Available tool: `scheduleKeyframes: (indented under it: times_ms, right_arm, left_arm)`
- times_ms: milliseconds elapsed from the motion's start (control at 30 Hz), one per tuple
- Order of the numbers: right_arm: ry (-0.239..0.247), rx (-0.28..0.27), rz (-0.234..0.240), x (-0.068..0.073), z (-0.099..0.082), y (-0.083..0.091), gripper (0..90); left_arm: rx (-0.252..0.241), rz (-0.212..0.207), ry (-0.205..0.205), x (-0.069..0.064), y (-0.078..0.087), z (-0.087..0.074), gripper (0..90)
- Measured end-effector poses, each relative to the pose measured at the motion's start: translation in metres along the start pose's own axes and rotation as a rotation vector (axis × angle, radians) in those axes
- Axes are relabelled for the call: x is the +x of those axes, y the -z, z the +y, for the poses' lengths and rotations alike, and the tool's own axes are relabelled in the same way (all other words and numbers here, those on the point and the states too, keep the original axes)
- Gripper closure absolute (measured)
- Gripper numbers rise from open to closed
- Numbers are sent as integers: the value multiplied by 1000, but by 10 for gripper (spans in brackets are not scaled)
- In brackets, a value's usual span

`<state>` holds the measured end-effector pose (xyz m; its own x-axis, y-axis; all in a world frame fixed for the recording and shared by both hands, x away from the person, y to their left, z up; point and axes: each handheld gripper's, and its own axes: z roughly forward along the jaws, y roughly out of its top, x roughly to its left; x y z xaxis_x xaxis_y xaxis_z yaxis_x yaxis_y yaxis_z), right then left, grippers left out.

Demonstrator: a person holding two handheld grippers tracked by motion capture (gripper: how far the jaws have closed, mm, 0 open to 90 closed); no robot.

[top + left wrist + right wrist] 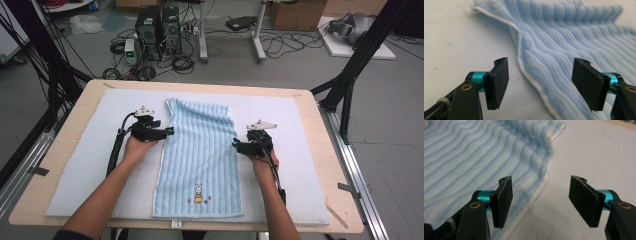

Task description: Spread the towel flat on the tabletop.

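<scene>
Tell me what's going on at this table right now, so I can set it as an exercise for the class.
A person at a table holds a pair of tongs in each hand, working on a light blue striped towel spread on a white mat. The left tongs sit at the towel's left edge, the right tongs at its right edge. Both stand open, their jaws straddling the white hem without pressing it. The towel lies mostly flat, rumpled towards its far end, with a small rabbit picture near the person.

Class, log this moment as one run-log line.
towel: flat on mat | left gripper: open, at edge | right gripper: open, at edge
</scene>
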<state>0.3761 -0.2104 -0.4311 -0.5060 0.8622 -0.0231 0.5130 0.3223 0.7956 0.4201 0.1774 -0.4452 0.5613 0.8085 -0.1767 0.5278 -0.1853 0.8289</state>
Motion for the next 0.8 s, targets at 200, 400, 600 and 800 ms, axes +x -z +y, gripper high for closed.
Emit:
scheduleKeyframes:
  times_ms: [200,400,600,800]
  right_arm:
    - [2,1,21,9,-20,19,387]
    - [28,16,80,22,-39,37,452]
    - [38,30,117,38,-56,51,542]
    - [59,27,177,52,-64,67,616]
  left_arm:
    - [-8,-15,-40,-14,24,-16,416]
    - [-36,-25,-49,-32,49,-37,520]
    - [-20,-39,-49,-47,68,-58,534]
    - [32,-91,-46,-65,75,-66,603]
